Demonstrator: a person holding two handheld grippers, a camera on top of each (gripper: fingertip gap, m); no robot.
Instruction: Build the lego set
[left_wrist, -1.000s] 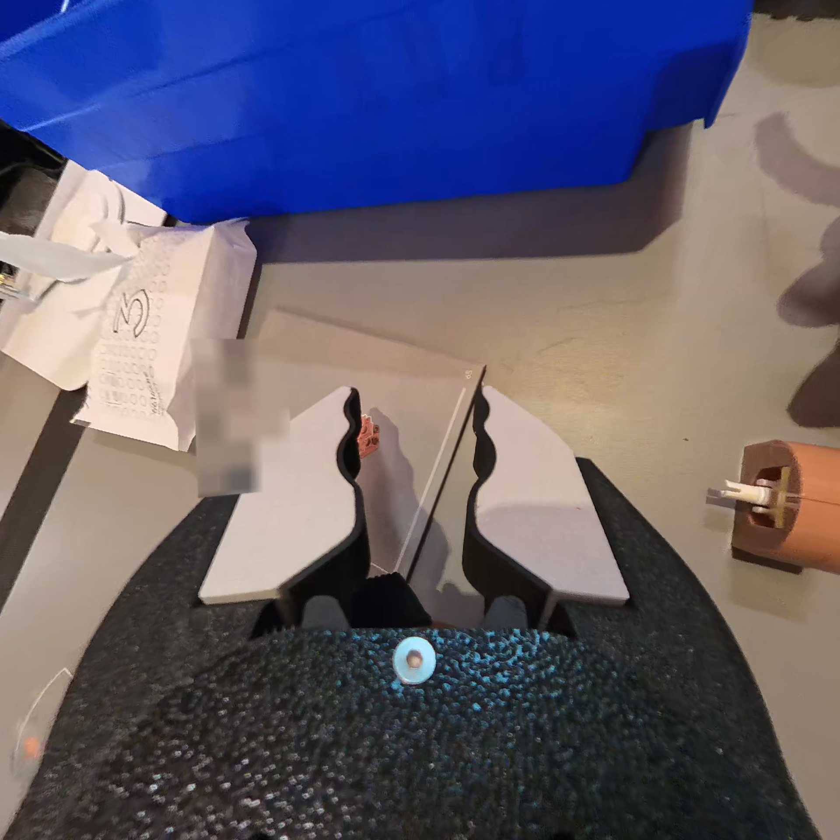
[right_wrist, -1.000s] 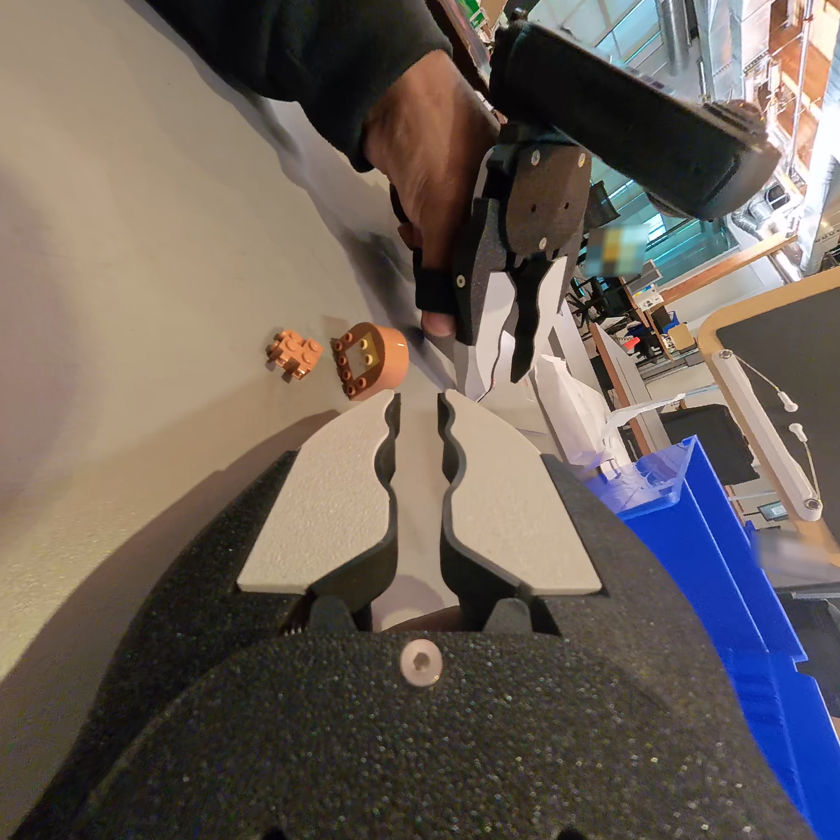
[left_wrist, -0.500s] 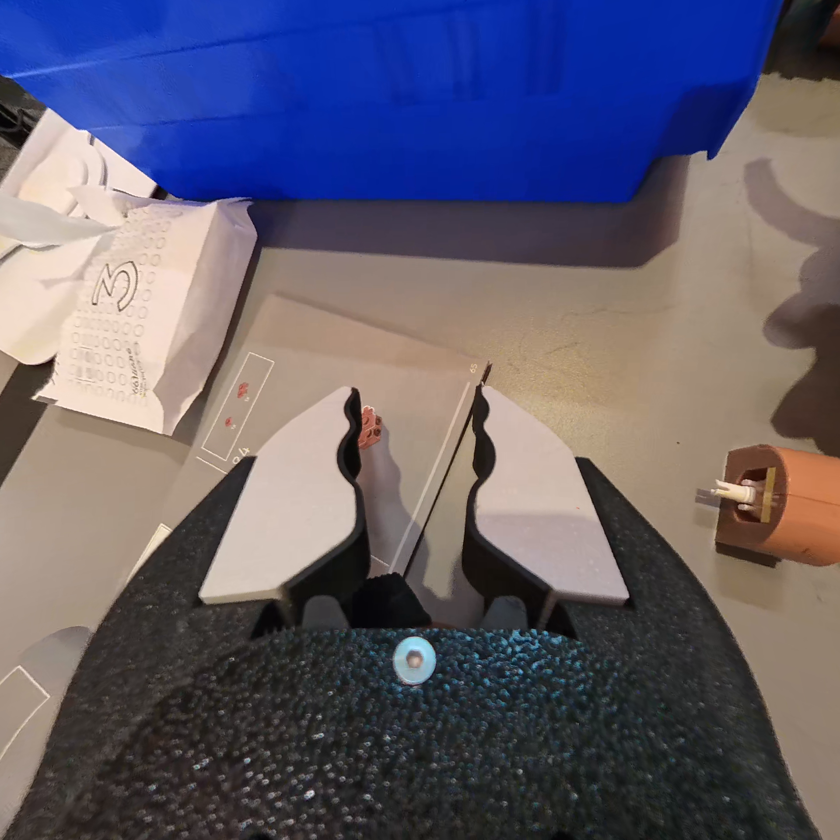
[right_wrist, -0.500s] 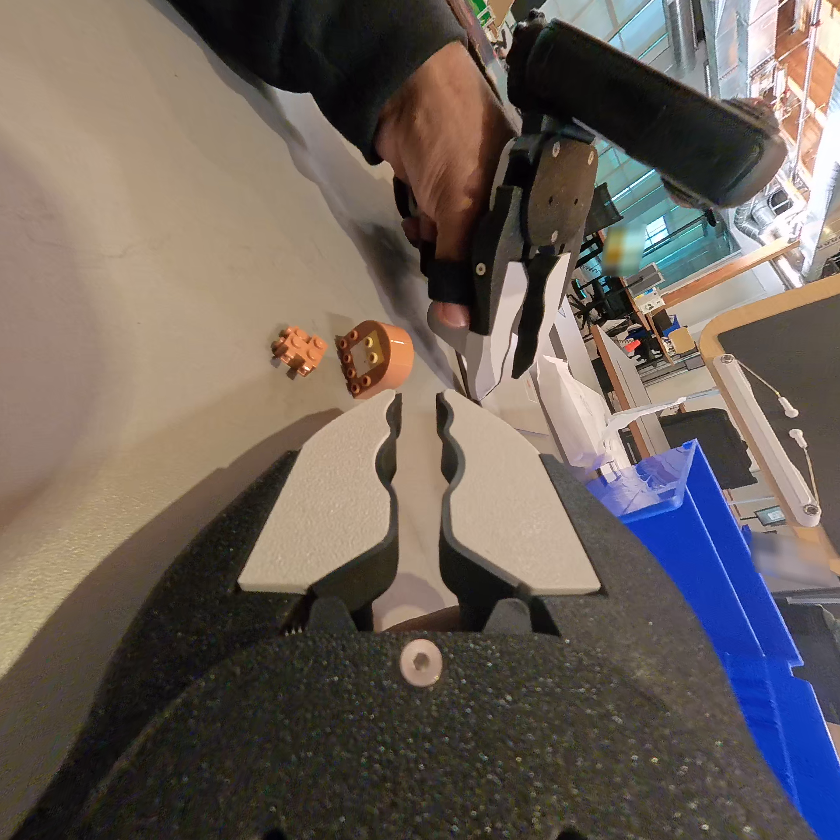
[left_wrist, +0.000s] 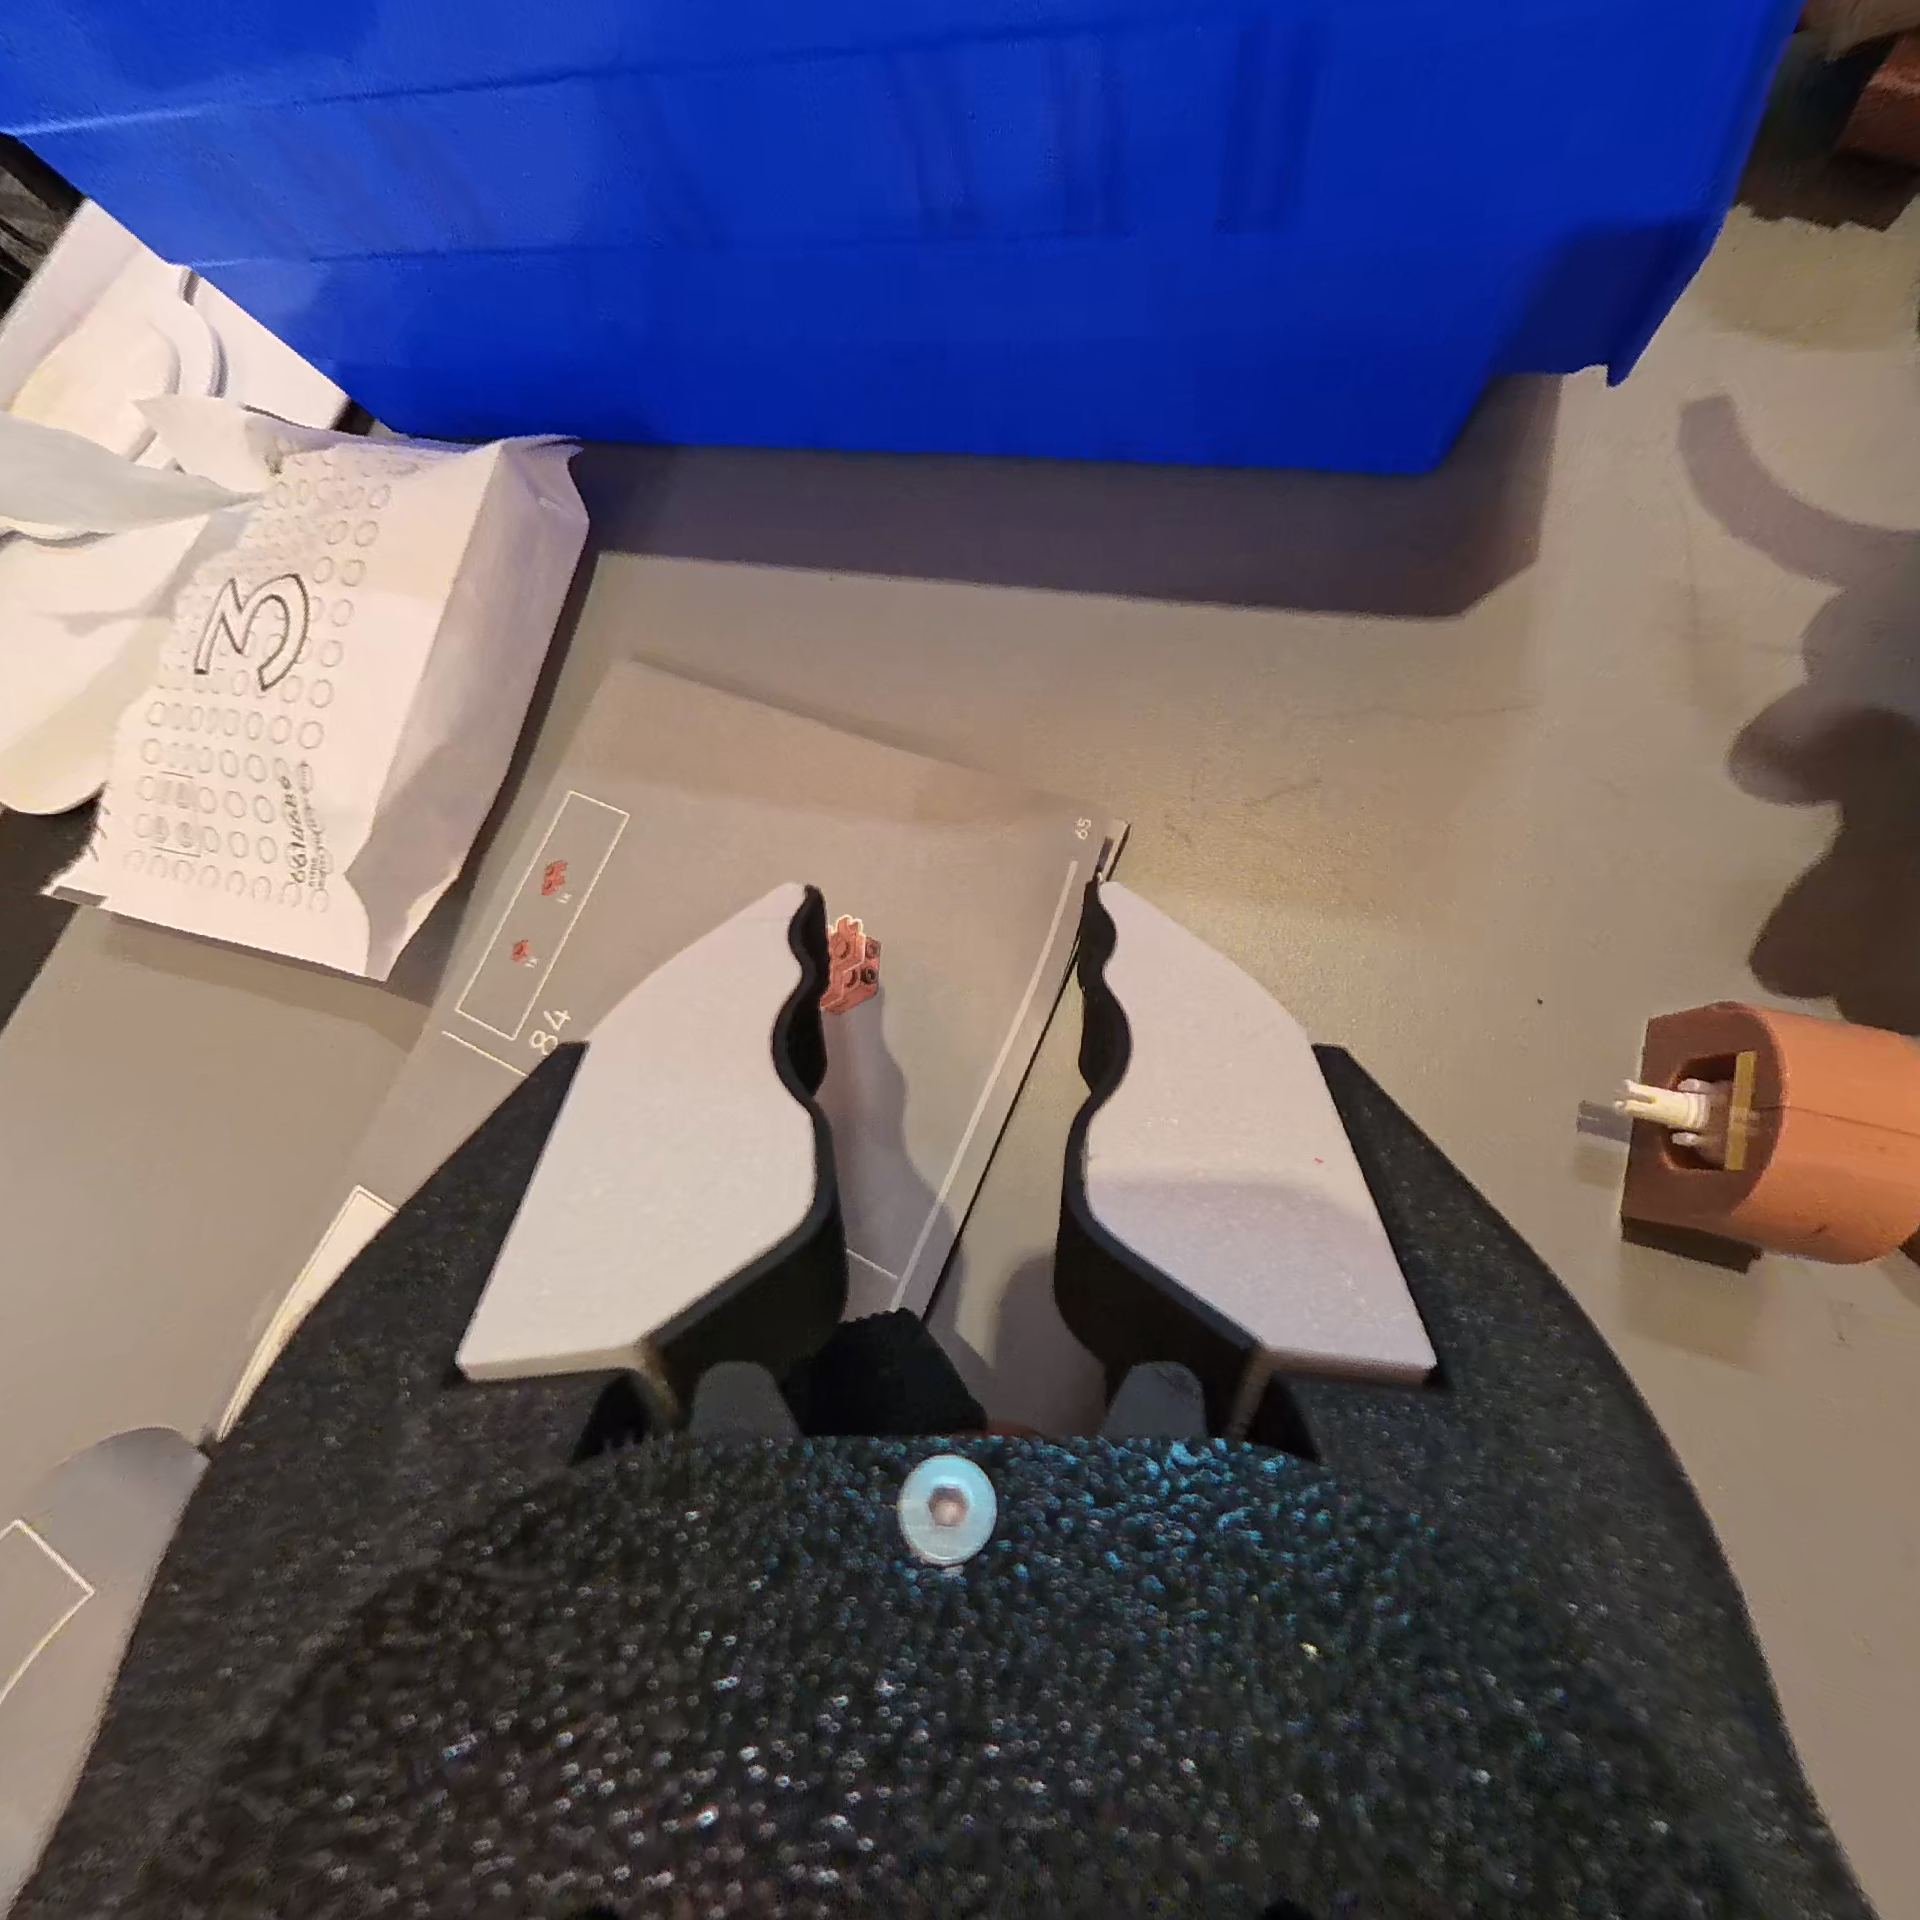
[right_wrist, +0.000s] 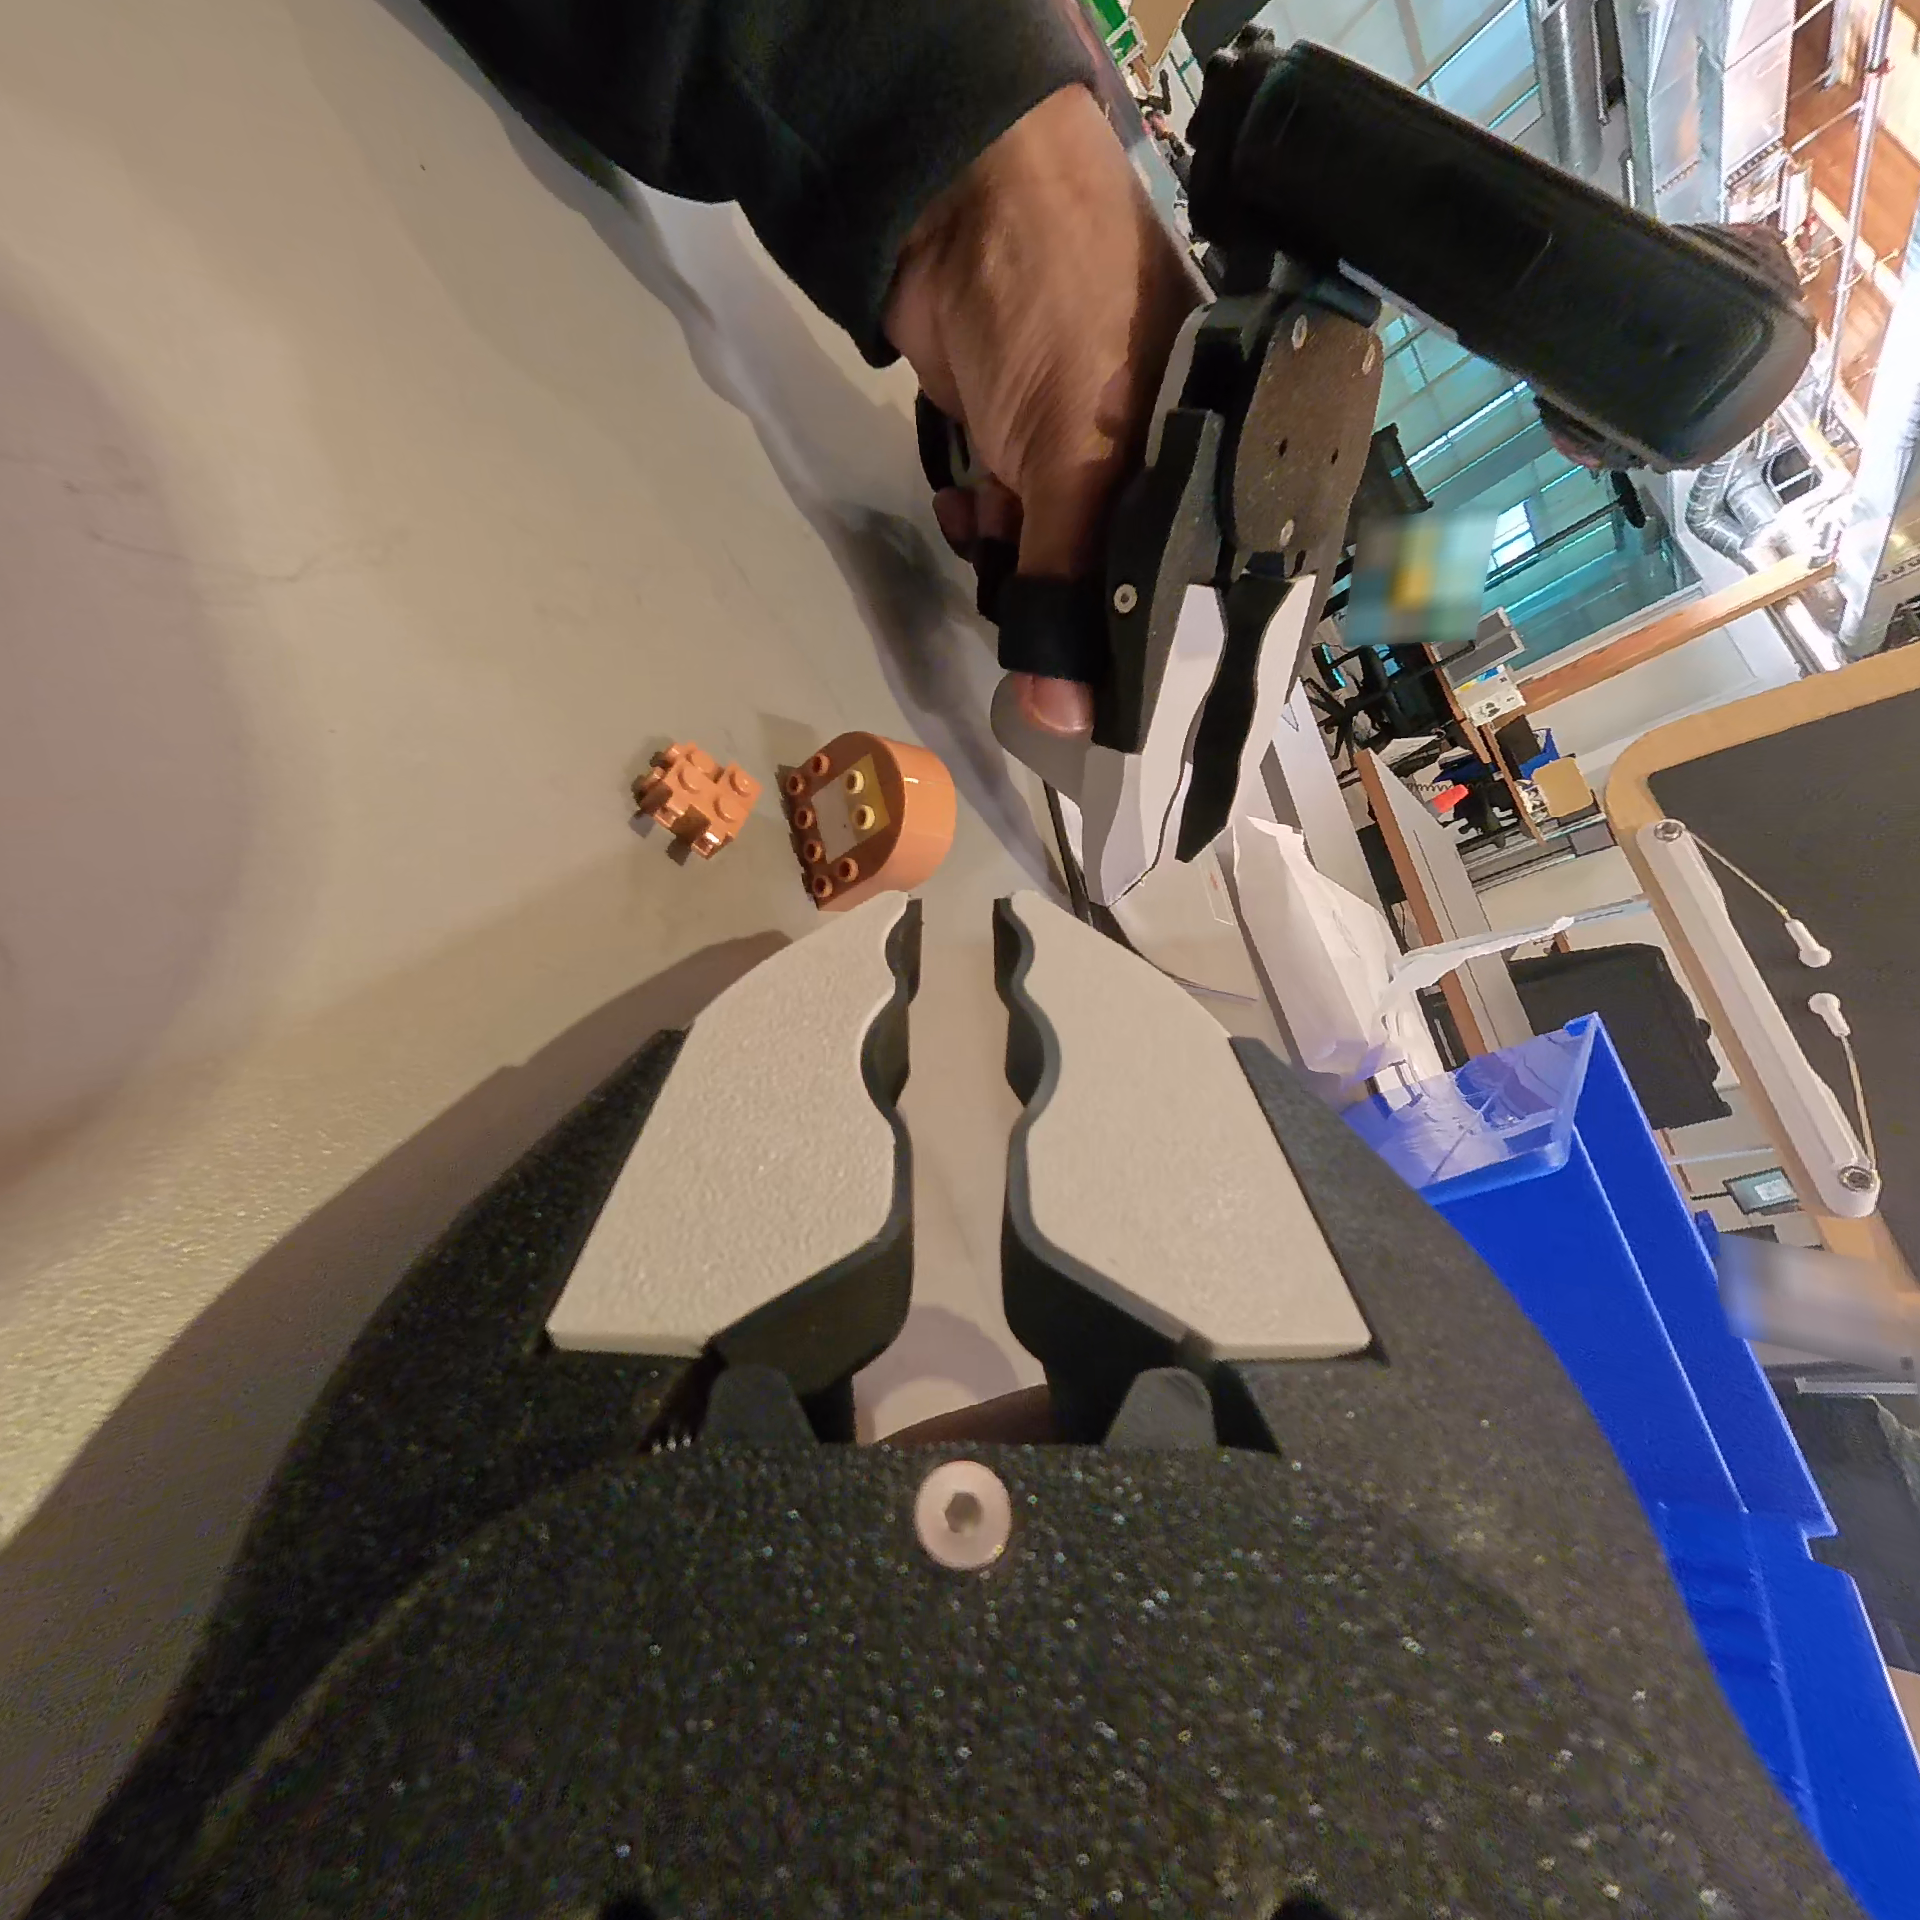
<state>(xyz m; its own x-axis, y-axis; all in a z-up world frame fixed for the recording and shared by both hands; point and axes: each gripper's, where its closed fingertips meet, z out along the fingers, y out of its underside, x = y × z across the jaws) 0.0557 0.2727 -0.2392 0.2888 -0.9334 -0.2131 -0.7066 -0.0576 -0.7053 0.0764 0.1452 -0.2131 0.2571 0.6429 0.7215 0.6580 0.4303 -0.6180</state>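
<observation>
My left gripper (left_wrist: 945, 894) is open and hovers over a grey instruction booklet (left_wrist: 727, 831) lying on the table. Its fingers straddle a printed picture of a reddish brick (left_wrist: 852, 961), and its right fingertip (left_wrist: 1101, 904) is at the page's right edge. Nothing is pressed between the pads. In the right wrist view a hand holds this gripper (right_wrist: 1153, 873) low over the booklet. My right gripper (right_wrist: 956, 904) has a narrow gap between its fingers with nothing in it. It points past a rounded orange-brown brick assembly (right_wrist: 868, 821) and a small orange brick cluster (right_wrist: 691, 800) on the table.
A big blue bin (left_wrist: 935, 208) stands behind the booklet and also shows at the right of the right wrist view (right_wrist: 1621, 1299). A torn white paper bag (left_wrist: 312, 707) lies left of the booklet. The rounded assembly (left_wrist: 1787, 1143) lies at the right.
My left gripper has shifted a little, so more of the booklet's left part shows, and in the right wrist view it sits lower. Both grippers' jaws look unchanged.
</observation>
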